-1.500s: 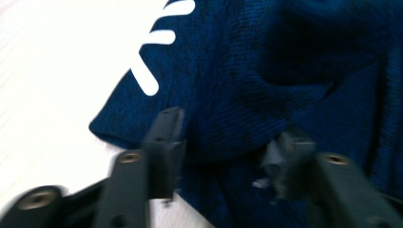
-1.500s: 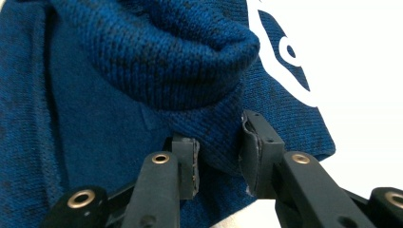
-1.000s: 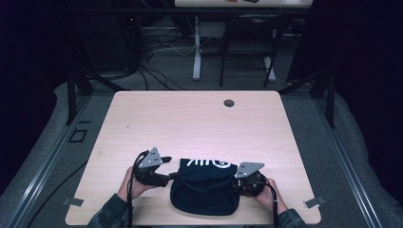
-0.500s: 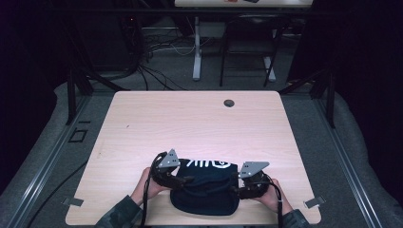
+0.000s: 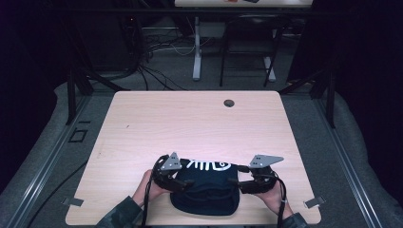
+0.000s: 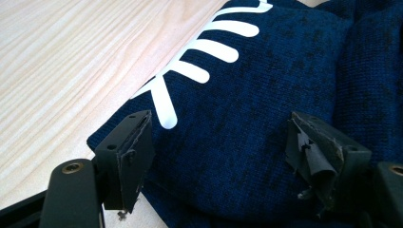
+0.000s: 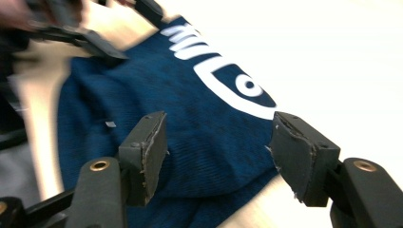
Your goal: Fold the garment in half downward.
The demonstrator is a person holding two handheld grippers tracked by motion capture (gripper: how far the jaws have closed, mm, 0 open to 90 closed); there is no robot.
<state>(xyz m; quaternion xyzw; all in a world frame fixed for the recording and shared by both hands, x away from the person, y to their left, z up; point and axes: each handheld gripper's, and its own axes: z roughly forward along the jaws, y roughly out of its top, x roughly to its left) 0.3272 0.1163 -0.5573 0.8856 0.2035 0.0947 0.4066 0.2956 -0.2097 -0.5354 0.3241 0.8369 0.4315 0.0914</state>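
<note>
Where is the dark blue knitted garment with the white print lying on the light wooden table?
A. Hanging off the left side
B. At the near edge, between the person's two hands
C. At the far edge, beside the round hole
B: the dark blue knitted garment with the white print sits at the near edge of the light wooden table, with the left tool and right tool at its two sides.

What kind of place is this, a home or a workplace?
Most likely a lab or recording workspace, not a home. A bare wooden table stands on grey carpet between dark curtains, loose cables run across the floor behind it, and another desk frame stands farther back. A folded navy garment lies on the table.
</note>
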